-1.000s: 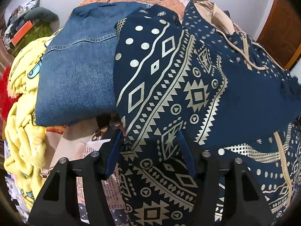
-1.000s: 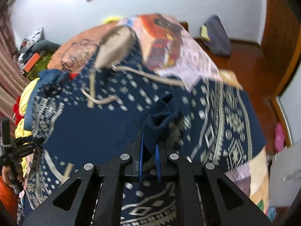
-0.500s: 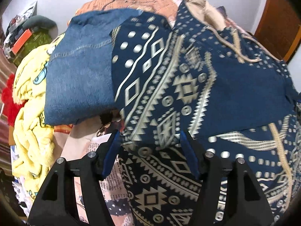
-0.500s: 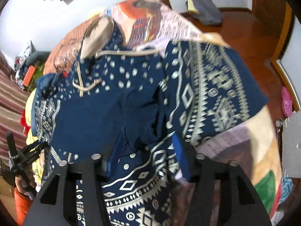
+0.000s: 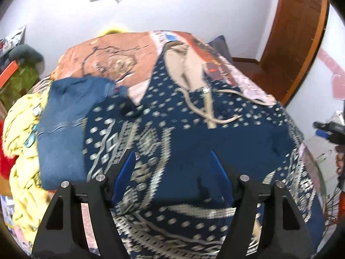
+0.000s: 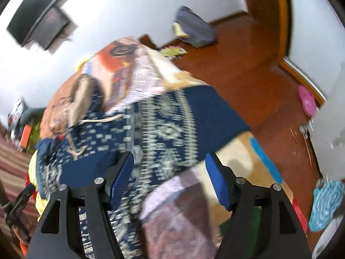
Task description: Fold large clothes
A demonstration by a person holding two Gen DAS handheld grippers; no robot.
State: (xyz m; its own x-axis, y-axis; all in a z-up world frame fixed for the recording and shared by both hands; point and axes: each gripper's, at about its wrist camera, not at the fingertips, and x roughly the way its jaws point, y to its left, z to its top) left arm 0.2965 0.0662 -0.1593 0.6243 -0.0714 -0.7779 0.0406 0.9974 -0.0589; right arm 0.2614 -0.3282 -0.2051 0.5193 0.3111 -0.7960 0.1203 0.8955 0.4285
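Observation:
A large navy hoodie (image 5: pixel 215 133) with cream geometric patterns, a beige hood lining and drawstrings lies spread on the bed; it also shows in the right wrist view (image 6: pixel 163 129), blurred. My left gripper (image 5: pixel 173 172) is open and empty, raised over the hoodie's lower left part. My right gripper (image 6: pixel 169 177) is open and empty, above the hoodie's right sleeve edge and the bedspread. The right gripper also shows at the far right of the left wrist view (image 5: pixel 327 130).
Folded blue jeans (image 5: pixel 64 129) lie left of the hoodie beside a yellow plush blanket (image 5: pixel 19 151). The patterned bedspread (image 6: pixel 133 75) covers the bed. Wooden floor (image 6: pixel 248 75), a door (image 5: pixel 295 32) and a dark bag (image 6: pixel 194 30) are to the right.
My right gripper let go of the navy fabric and opened wide, then swung right. Both grippers lifted and pulled back from the hoodie, which now lies flatter.

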